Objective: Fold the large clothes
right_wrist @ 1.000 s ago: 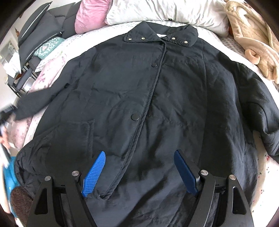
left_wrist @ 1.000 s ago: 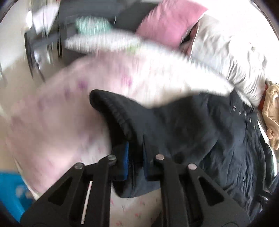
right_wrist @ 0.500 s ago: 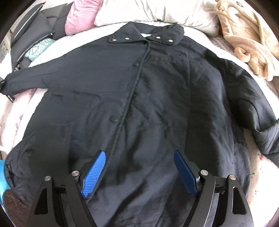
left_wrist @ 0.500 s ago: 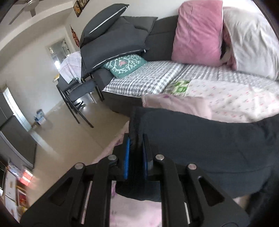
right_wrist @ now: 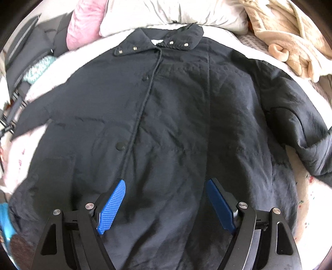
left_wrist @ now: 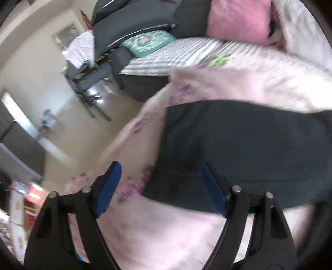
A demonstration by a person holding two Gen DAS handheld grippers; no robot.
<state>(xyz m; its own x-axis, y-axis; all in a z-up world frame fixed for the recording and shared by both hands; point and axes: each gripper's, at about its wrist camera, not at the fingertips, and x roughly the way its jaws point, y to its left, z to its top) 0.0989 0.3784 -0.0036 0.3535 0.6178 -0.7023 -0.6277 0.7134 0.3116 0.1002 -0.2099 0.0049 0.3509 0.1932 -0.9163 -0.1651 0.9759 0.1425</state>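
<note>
A large black buttoned coat (right_wrist: 176, 124) lies flat, front up, on a bed with a pale pink floral sheet (right_wrist: 18, 157). Its collar is at the far end. Its left sleeve (left_wrist: 238, 145) stretches out sideways, cuff end lying on the sheet near the bed's edge. My left gripper (left_wrist: 159, 187) is open just above that cuff, holding nothing. My right gripper (right_wrist: 166, 197) is open above the coat's lower front, empty. The right sleeve (right_wrist: 307, 128) lies bent beside the coat's body.
A pink pillow (left_wrist: 238, 18) and white pillow (right_wrist: 166, 12) sit at the bed's head. A beige plush blanket (right_wrist: 290, 35) lies at the far right. Dark cushions (left_wrist: 132, 22), a teal pillow (left_wrist: 145, 43) and a chair (left_wrist: 87, 81) stand beyond the bed's left edge.
My left gripper pulled the left sleeve outward, then opened and let the cuff go onto the sheet. My right gripper stayed open above the coat's lower front.
</note>
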